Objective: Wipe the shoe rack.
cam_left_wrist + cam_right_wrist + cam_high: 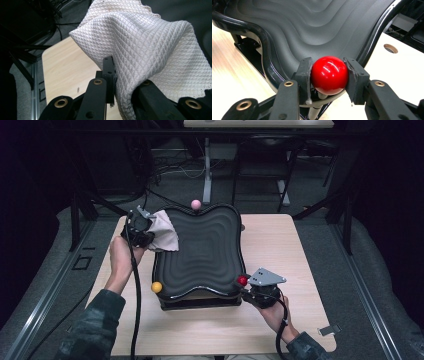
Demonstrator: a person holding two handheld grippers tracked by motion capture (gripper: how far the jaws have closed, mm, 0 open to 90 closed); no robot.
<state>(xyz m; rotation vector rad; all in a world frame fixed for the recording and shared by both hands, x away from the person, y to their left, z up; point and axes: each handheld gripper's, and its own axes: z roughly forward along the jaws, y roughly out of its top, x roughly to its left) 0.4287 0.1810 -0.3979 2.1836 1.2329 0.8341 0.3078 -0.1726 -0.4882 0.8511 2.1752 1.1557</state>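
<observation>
On the pale wooden worktop (280, 245) sits a black, wavy-ridged tray with a glossy rim (205, 252), raised on a dark base and carrying round knobs at its corners. The left claw (150, 231) has its jaws pressed together on a white, diamond-quilted cloth (165, 231); in the left gripper view the fabric (147, 42) is pinched between the two black jaws and drapes over the right one, spreading above and ahead of them. In the high view that cloth hangs at the tray's far left corner, its loose part lying over the rim there. The right claw (246, 285) is at the tray's near right corner, pinching a shiny red ball knob (242, 280); in the right gripper view its two pads (305, 72) press on either side of the red ball (329, 75). A yellow ball knob (157, 287) sits at the near left corner and a pink one (196, 204) at the far edge.
</observation>
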